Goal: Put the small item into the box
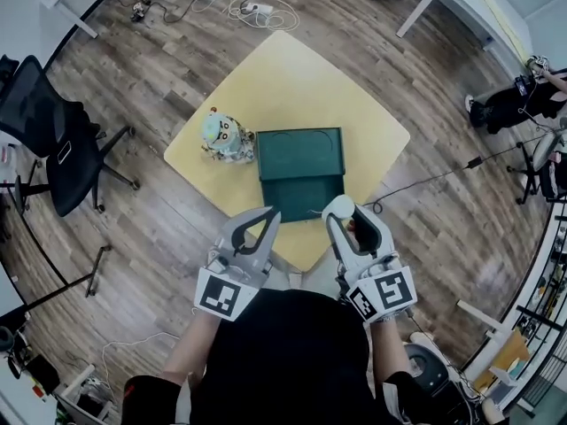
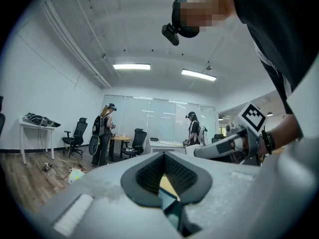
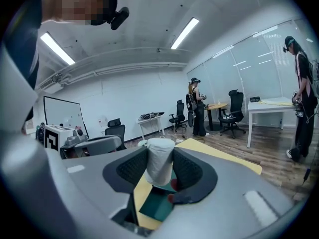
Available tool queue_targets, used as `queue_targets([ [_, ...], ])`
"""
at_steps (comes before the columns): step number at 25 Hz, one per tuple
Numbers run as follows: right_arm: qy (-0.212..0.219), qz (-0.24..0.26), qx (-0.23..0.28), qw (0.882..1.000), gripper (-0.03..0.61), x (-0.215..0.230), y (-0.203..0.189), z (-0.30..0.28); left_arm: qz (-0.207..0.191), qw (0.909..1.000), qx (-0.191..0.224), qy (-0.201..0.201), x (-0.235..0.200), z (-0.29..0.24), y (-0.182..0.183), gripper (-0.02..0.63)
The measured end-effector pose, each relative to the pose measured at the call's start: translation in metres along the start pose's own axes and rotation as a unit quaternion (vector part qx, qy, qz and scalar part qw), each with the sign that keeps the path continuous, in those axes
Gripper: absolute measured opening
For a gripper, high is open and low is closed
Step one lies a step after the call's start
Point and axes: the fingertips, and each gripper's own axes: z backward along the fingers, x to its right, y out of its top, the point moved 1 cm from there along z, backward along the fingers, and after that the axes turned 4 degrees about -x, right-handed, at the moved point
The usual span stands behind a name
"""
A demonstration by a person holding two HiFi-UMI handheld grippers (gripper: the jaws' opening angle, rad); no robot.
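Note:
A dark green box (image 1: pixel 299 132) lies open on the yellow table (image 1: pixel 292 69), its lid (image 1: pixel 301 197) folded toward me. My right gripper (image 1: pixel 342 211) hovers over the lid's near right corner, shut on a small white cylinder (image 1: pixel 342 206). In the right gripper view the cylinder (image 3: pixel 160 167) stands upright between the pads, with the green box (image 3: pixel 158 205) below it. My left gripper (image 1: pixel 268 212) is at the lid's near left corner. It is shut, its tips meeting with nothing between them (image 2: pixel 163 154).
A colourful plush toy (image 1: pixel 223 136) sits on the table against the box's left side. A black office chair (image 1: pixel 53 140) stands at the left and cables (image 1: pixel 239 3) lie on the floor beyond. A person (image 1: pixel 514 100) is at the right; others (image 2: pixel 104 133) stand by desks.

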Motion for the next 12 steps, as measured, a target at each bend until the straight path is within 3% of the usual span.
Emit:
queue_targets([
  [12,-0.003,-0.031,-0.032,0.999,0.166,0.026,-0.033,-0.042,0.006,0.9995,-0.024,-0.017,-0.005,-0.026,-0.039,0.002],
])
